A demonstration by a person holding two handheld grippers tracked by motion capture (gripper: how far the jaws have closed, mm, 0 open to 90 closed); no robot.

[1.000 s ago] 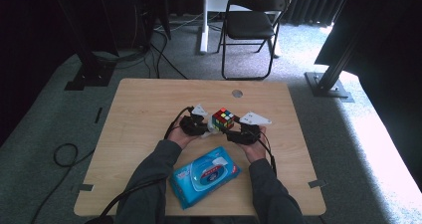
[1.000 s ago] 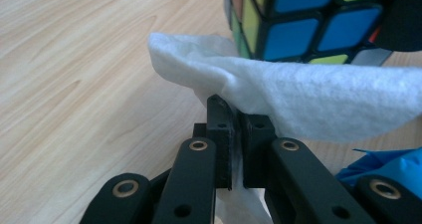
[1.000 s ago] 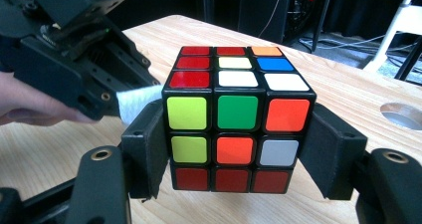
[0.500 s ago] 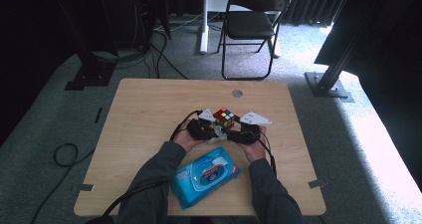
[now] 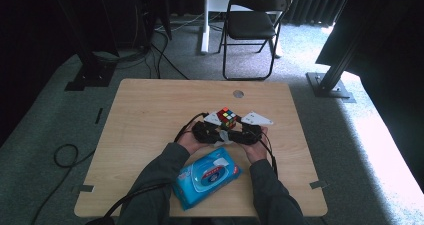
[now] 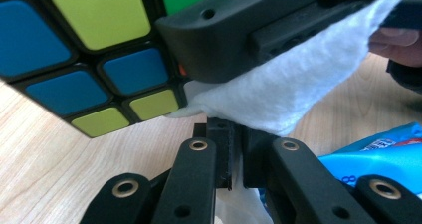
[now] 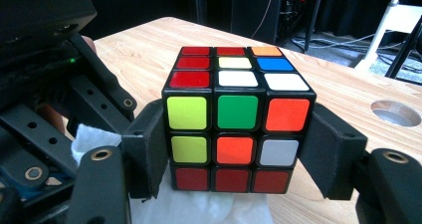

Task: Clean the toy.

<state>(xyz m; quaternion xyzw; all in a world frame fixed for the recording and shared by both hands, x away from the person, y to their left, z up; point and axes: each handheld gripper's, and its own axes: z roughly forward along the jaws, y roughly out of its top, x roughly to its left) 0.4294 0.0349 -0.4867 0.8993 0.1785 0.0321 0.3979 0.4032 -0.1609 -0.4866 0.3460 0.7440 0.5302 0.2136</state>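
A scrambled Rubik's cube (image 5: 227, 117) sits just above the middle of the wooden table (image 5: 150, 115). My right gripper (image 5: 234, 127) is shut on it. In the right gripper view its two jaws press the cube (image 7: 238, 134) from both sides. A white wipe (image 7: 199, 206) lies under the cube's near edge. My left gripper (image 5: 216, 135) comes in from the left, shut on that wipe (image 6: 278, 94). In the left gripper view the cloth is pinched between its jaws (image 6: 235, 152) right under the cube (image 6: 89, 59) and against the right gripper's jaw.
A blue pack of wet wipes (image 5: 207, 175) lies between the forearms near the front edge, and its corner (image 6: 378, 149) lies close to the left gripper. A round hole (image 5: 238, 93) marks the table's far side. A folding chair (image 5: 252, 25) stands beyond the table.
My left gripper has slid to the right with the wipe, up against the cube and the right gripper. The right gripper and cube have stayed put.
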